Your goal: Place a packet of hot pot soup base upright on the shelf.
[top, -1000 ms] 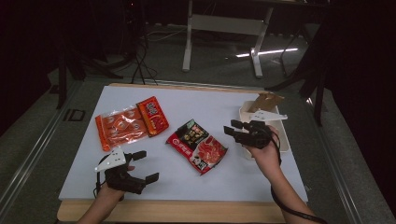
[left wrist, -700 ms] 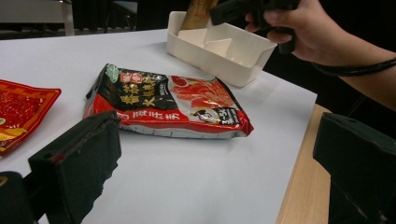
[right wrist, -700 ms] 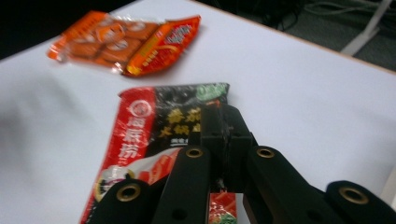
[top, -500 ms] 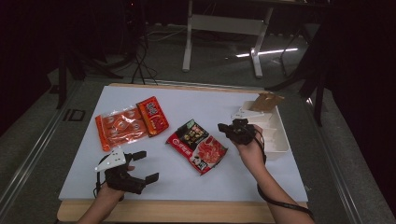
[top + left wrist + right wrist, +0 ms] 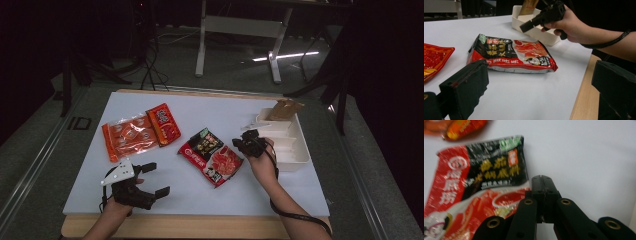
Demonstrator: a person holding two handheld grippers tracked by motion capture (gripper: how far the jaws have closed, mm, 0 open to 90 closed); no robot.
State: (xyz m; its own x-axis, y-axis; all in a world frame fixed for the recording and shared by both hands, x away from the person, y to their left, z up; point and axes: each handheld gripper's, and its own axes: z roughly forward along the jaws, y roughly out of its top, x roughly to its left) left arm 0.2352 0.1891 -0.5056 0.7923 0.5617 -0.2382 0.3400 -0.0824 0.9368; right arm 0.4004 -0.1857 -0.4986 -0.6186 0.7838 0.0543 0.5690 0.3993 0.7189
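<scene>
White bench (image 5: pixel 200 195), white tray (image 5: pixel 300 160) holding brown packet (image 5: pixel 285 108), two red pouches, right tongs (image 5: pixel 239 145) closed empty beside noodle pouch (image 5: pixel 212 156), left tongs (image 5: pixel 154 178) wide.

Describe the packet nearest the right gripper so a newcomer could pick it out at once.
Start at the white table mat, then find the white tray at its right edge. Just left of that tray, beside the shut right gripper, lies the red-and-black noodle packet. Unlike the two orange-red packets farther left, it has a black panel with yellow lettering.

Black right gripper (image 5: pixel 248 145) with brass-ringed screw holes, black cable looped round the wrist.
</scene>
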